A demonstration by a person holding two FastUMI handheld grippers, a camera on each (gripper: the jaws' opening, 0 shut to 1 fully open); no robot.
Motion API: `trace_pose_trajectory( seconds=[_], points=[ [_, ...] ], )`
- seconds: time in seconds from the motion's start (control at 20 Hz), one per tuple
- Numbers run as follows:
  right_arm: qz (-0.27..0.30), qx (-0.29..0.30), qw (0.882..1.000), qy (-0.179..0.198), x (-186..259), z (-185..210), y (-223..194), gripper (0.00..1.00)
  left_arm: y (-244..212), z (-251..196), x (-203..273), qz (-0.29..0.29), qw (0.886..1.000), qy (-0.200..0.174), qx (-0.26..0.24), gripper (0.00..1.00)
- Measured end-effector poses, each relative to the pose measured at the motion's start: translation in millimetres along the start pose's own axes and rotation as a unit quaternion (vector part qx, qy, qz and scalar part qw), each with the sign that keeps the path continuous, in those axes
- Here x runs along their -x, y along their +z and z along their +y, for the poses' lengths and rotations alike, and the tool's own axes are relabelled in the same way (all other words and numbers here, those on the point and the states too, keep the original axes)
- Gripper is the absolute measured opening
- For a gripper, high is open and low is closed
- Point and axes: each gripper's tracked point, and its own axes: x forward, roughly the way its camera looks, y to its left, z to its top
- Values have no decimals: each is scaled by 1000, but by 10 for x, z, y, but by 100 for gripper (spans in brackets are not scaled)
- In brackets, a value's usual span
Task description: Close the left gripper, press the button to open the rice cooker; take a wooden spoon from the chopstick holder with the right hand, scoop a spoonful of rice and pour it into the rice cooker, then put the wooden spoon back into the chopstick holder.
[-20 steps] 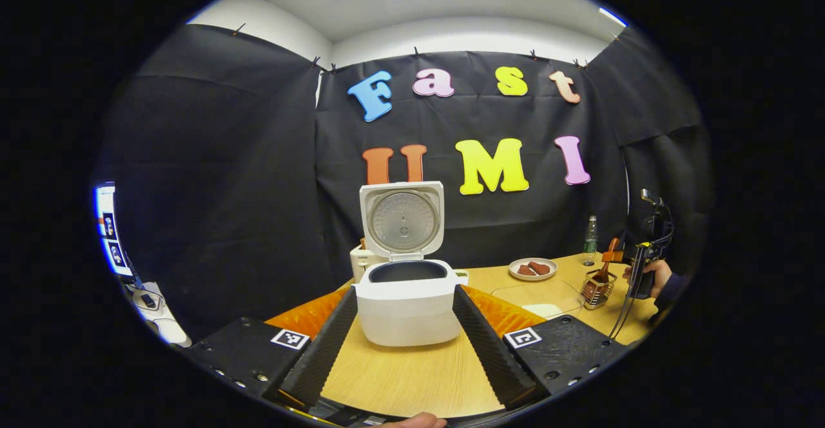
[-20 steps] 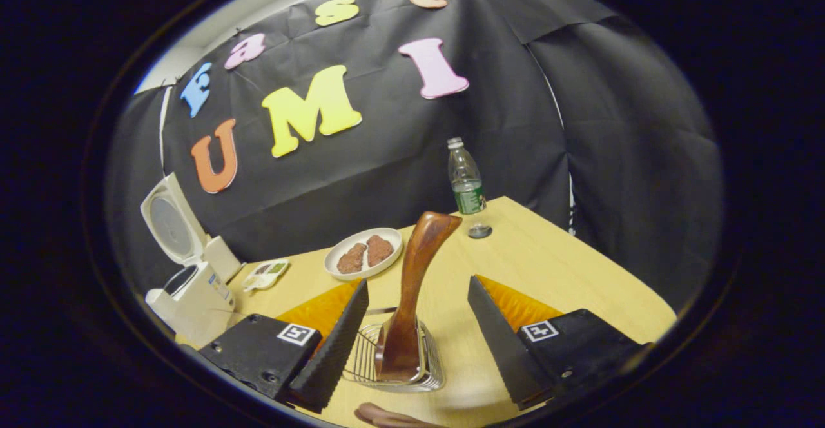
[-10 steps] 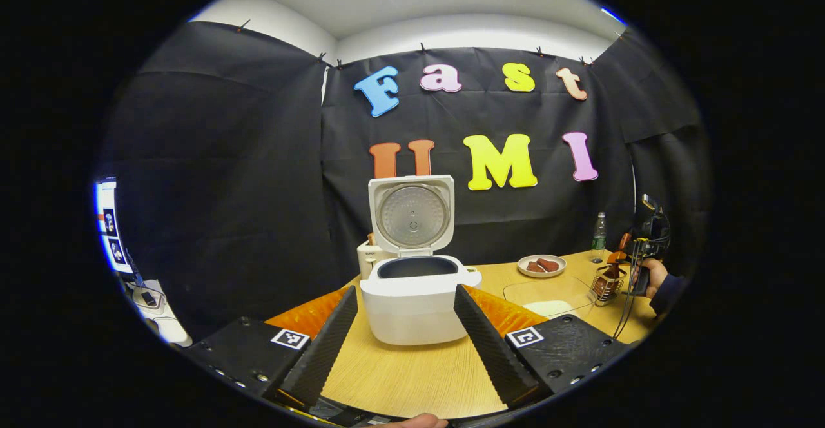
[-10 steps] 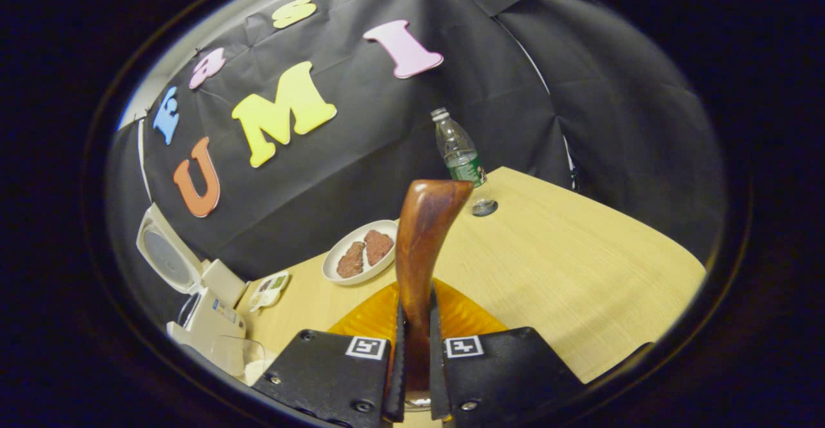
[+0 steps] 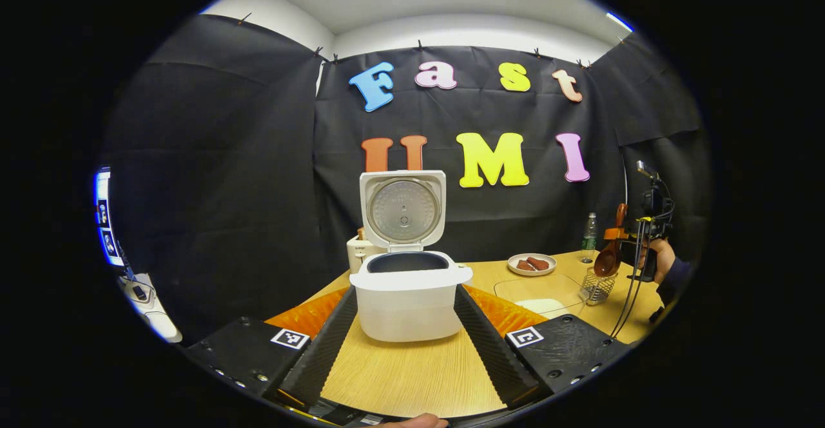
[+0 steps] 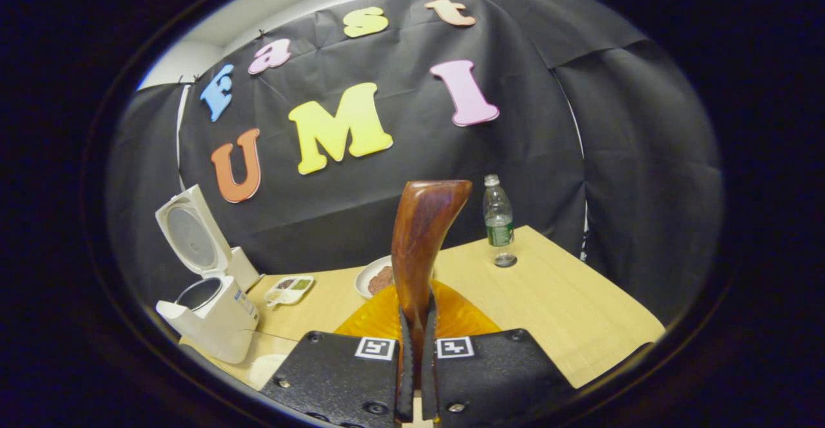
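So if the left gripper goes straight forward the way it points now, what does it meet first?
Most likely the rice cooker: its white body stands on the table, centred between the open fingers of the left gripper. Depth is hard to judge.

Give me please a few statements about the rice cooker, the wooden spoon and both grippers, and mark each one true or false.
1. The rice cooker has its lid up. True.
2. The right gripper is open and holds nothing. False: its fingers are shut on the wooden spoon.
3. The wooden spoon stands in the chopstick holder. False: in the left gripper view it hangs above the holder, lifted out.
4. The left gripper is open, with the cooker ahead between its fingers. True.
5. A plate with brown food lies on the table. True.
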Motion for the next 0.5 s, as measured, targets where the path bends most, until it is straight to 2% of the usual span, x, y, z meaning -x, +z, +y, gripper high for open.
trace_pose_trajectory(
  seconds=[0.15,0.35,0.45,0.5],
  points=[
    [1,2,1000,18,157,370,23,10,-1,26,15,-3,1000,1,-1,96],
    [4,33,998,44,308,896,-53,10,-46,59,36,4,1000,-7,9,95],
    [-2,41,998,48,338,1107,-83,12,-48,116,50,3,1000,-3,11,96],
    [-7,46,998,46,337,1198,-107,10,-50,136,48,3,1000,-1,11,96]
  ],
)
